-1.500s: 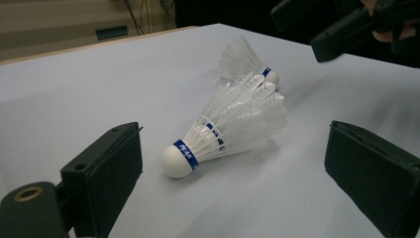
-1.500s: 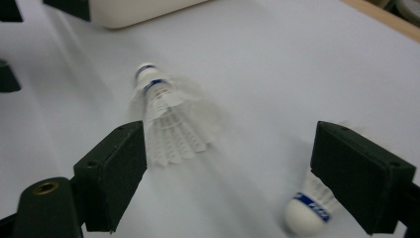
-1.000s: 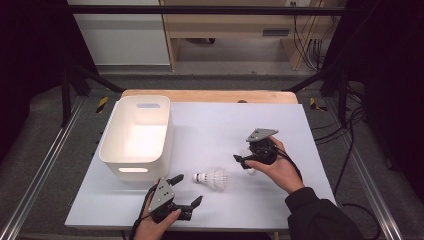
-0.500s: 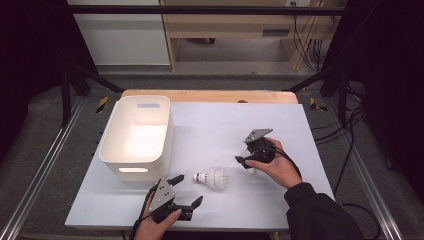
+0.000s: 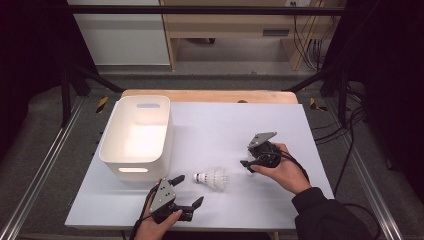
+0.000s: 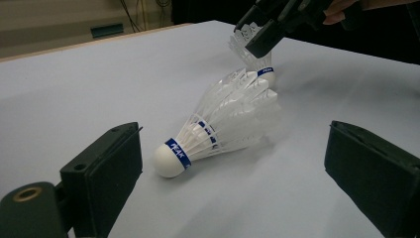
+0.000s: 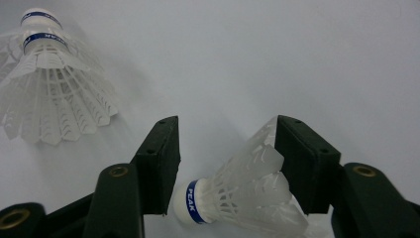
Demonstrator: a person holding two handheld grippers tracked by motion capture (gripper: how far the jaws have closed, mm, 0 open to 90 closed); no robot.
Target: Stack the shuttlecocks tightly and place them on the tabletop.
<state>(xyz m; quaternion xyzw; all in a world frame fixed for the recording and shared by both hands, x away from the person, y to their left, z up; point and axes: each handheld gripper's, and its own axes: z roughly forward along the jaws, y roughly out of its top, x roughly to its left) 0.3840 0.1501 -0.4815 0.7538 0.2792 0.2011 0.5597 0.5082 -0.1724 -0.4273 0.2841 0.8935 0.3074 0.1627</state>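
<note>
Right gripper (image 7: 225, 163) jaws bracket a shuttlecock (image 7: 237, 196), not yet clamped; close gently on cork. Left gripper (image 5: 186, 191) wide open, empty.

Your shuttlecocks (image 6: 218, 129) look like translucent white plastic with smooth, slightly glossy caps; the bin (image 5: 136, 137) is smooth white plastic; the table (image 5: 220, 125) is matt, with a wooden rear edge.

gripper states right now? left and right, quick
Left gripper: open, holding nothing; a shuttlecock lies on the table between its jaws.
Right gripper: jaws around a second shuttlecock; a firm grip cannot be told.
</note>
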